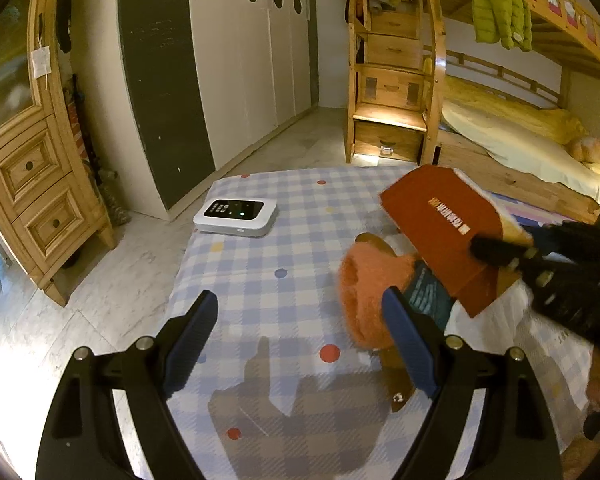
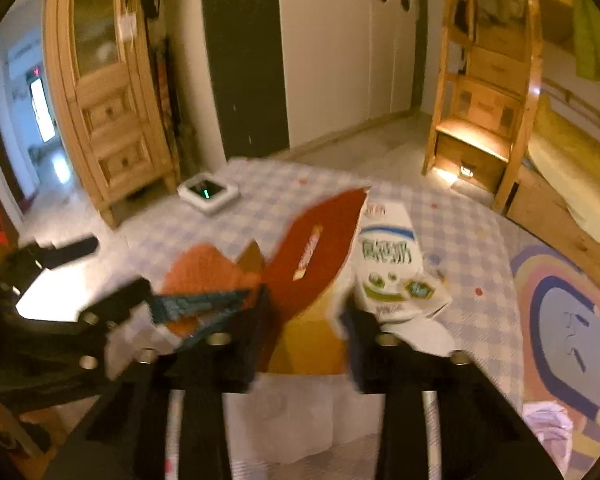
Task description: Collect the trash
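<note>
L gripper (image 1: 300, 344): blue-padded jaws spread wide, nothing btwn them, hovering over the blue-and-white checked cloth w/ coloured dots (image 1: 268, 248); its shadow falls on cloth just below.
Fuzzy orange slipper (image 1: 364, 296): lying on cloth, just beyond L gripper's right-hand finger (image 1: 410, 344), partly hidden by it; touching or not, can't tell.
Teal printed wrapper (image 1: 428, 296): next to slipper, tucked under edge of red card.
R gripper (image 2: 306, 320): black jaws narrowed, not fully together; view blurred. Lower edge of flat red cardboard piece w/ white-and-orange label (image 2: 320, 252) sits btwn fingers; in L view a black finger (image 1: 496, 250) lies across card's face, looks like a pinch on it, contact not sharp enough to be sure.
Red cardboard: tilted up off cloth, rising away from R gripper; brown cardboard inside (image 2: 308, 340) visible below it.
White carton w/ green-and-blue print (image 2: 392, 264): flat on cloth, just right of red card, near R gripper's right finger.
Crumpled white paper (image 2: 300, 416): under R gripper, nearest the camera.
White flat device w/ black screen, green light (image 1: 236, 216): far-left part of cloth, well apart from both grippers.
Background: pine cabinet (image 1: 32, 168), white wardrobe w/ round holes (image 1: 252, 60), wooden bunk bed (image 1: 500, 140).
</note>
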`<state>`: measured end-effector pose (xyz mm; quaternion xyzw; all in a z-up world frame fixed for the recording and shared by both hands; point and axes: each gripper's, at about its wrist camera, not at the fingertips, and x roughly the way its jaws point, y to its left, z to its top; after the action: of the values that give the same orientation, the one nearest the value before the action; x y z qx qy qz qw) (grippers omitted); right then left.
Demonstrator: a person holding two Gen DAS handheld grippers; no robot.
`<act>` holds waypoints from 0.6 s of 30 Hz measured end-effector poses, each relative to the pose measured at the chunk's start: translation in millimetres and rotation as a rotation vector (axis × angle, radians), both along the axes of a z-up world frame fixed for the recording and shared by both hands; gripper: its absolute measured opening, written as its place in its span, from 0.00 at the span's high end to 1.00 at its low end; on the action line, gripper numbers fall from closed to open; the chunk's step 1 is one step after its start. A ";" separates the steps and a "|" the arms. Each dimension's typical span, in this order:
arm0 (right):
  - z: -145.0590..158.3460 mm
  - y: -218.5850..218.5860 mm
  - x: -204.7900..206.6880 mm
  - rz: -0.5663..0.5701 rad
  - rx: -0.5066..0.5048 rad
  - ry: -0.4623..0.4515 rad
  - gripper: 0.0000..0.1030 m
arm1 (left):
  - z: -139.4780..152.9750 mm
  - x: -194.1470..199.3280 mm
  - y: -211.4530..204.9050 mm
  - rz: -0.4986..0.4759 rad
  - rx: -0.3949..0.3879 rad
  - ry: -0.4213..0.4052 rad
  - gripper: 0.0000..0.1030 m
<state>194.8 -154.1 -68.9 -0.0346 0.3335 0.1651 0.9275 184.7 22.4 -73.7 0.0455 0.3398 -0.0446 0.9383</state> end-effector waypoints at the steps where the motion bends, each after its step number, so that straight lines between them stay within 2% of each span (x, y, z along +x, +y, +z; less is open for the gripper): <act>1: 5.5 -3.8 -4.6 0.000 0.029 -0.024 0.81 | 0.3 -0.5 1.0 0.000 -0.001 -0.002 0.21; 6: 20.6 -10.3 -11.3 0.014 0.100 -0.083 0.94 | 1.6 -4.8 2.7 -0.004 -0.003 -0.013 0.21; 12: 42.7 -17.6 -21.9 -0.003 0.142 -0.203 0.95 | 7.3 -14.2 1.8 -0.036 -0.013 -0.049 0.21; 15: 53.6 -32.0 -31.0 -0.051 0.164 -0.258 0.95 | 9.8 -21.0 -3.6 -0.092 -0.024 -0.069 0.22; 18: 52.5 -46.8 -39.6 -0.100 0.155 -0.256 0.95 | 10.1 -27.5 -14.9 -0.166 -0.032 -0.067 0.32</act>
<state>155.1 -200.9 -16.4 0.0331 0.2001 0.1383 0.9694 157.2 7.5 -63.6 0.0601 0.3027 -0.1263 0.9428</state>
